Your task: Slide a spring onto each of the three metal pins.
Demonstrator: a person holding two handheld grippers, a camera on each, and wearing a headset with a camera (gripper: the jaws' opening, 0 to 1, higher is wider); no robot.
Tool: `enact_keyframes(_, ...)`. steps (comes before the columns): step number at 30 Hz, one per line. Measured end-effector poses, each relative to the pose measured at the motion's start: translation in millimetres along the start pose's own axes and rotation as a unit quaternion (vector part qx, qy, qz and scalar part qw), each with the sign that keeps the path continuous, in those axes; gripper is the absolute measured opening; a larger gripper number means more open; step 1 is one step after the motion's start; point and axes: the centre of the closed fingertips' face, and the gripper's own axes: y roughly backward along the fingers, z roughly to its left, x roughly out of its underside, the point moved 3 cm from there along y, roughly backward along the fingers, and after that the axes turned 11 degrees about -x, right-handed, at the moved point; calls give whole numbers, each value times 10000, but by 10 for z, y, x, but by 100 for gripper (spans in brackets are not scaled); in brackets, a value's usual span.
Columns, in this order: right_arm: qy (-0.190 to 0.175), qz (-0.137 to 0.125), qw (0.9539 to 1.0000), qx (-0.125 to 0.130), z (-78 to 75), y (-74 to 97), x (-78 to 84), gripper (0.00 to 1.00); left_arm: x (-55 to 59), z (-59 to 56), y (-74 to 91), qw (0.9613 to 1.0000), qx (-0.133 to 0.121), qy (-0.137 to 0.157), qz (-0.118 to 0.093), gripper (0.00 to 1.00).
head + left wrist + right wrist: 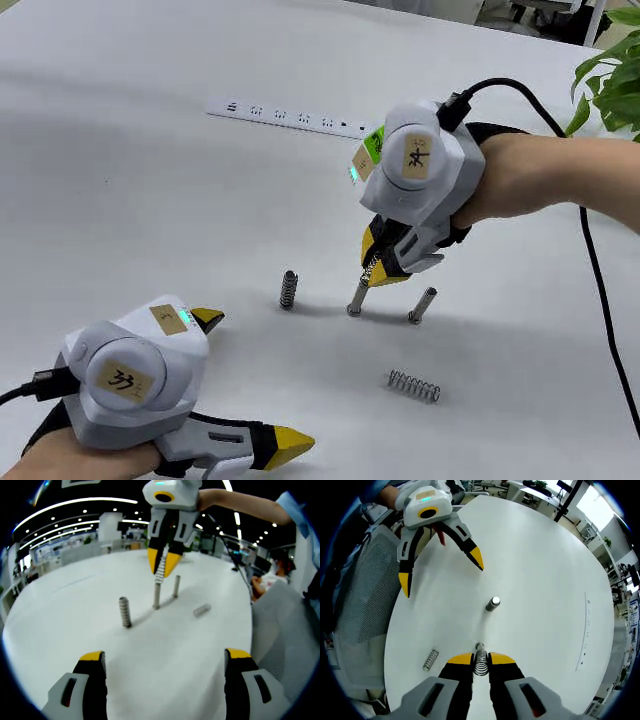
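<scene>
firmly, the right gripper's jaws clamp a spring just above a pin; left gripper's gape empty.

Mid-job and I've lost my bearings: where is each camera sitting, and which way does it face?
Head view: on the headset, looking down at the table; shows left gripper in left hand, right gripper in right hand.
Left gripper view: low, facing across the table toward the middle pin; own open jaws show.
Right gripper view: above that pin, looking down; own jaws show, shut on a spring.
Shared: all three show the loose spring.
</scene>
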Motion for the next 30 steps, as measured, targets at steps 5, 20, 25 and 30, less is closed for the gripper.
enact_keyframes(5, 33, 48, 10000, -5, -8, -31, 5, 13, 15, -5, -3, 10000, 20, 8, 29, 97)
enact_keyframes(20, 97, 270, 9995, -90, -45, -195, 42, 13, 2, 26, 1, 10000, -52, 7, -43, 99)
enact_keyframes(25, 84, 301, 9994, -117, -62, -271, 45, 13, -17, 55, 2, 9999, -88, -76, -122, 100)
enact_keyframes(30, 71, 336, 9993, -139, -64, -350, 55, 13, 3, 60, -2, 9999, -100, -83, -90, 100)
